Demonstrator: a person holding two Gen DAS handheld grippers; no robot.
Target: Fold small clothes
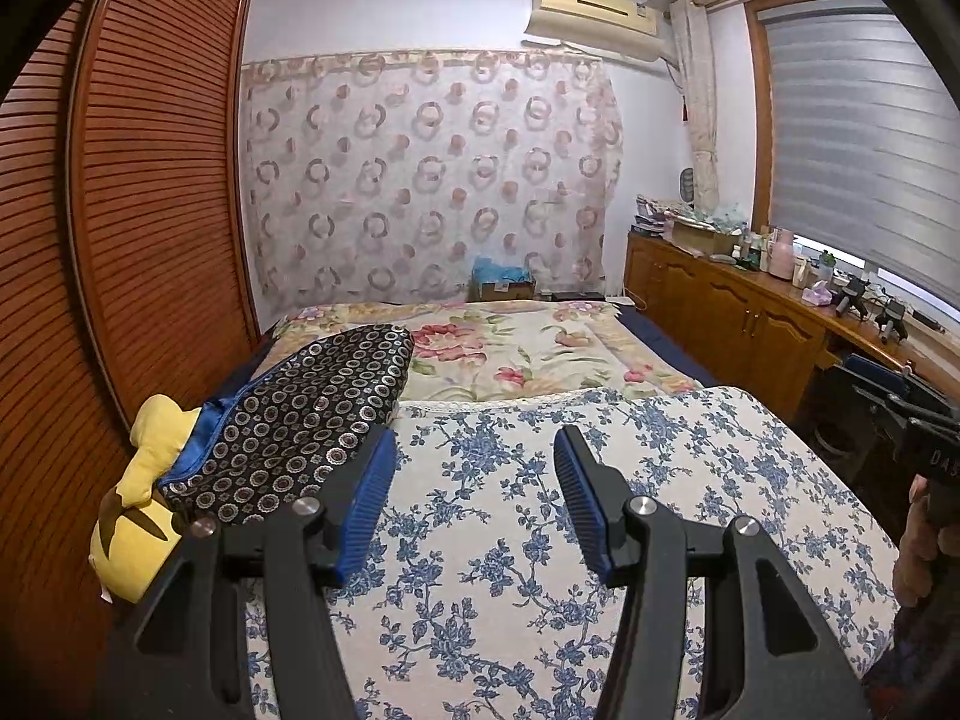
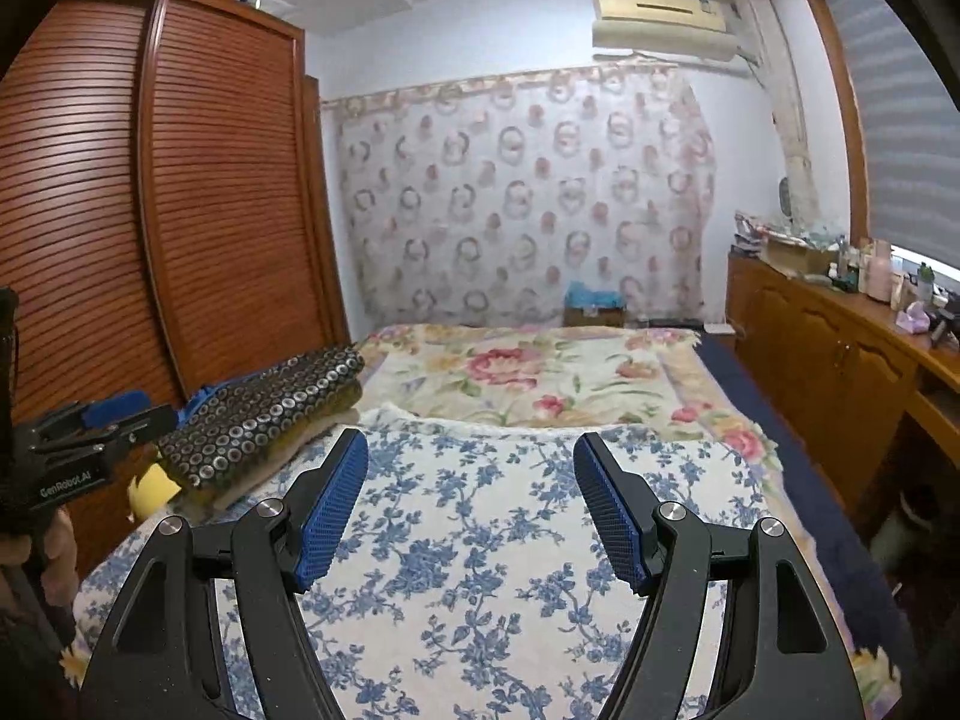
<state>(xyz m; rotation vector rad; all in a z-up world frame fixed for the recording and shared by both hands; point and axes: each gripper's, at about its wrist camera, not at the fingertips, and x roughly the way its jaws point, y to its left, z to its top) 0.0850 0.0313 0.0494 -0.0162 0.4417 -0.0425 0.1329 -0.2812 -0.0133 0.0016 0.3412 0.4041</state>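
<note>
I'm looking down a bedroom: a bed spread with a blue-and-white floral cotton cover (image 1: 510, 540) in the foreground and a pink-flowered quilt (image 1: 510, 348) beyond it. At far left stands the brown louvred wooden wardrobe (image 1: 150, 180). Beside it, at the bed's left edge, a yellow plush toy (image 1: 144, 480) lies under or against a dark fabric piece printed with small rings and edged in blue satin (image 1: 312, 414); from the right wrist view it looks layered, like a stack or something folded over, though I cannot tell whether it is a garment or a cushion cover.

My left gripper (image 1: 474, 480) is spread wide and holds nothing, hanging over the floral cover. My right gripper (image 2: 471, 480) is likewise wide apart and empty, over the same bare stretch. To the right runs the wooden sideboard (image 1: 720, 312) with its clutter.

If that ringed piece is the clothing, it fits either a finished fold set aside or one waiting. Any fold here goes best with each gripper pinching one corner, low to the cover, keeping the edge taut and level.
</note>
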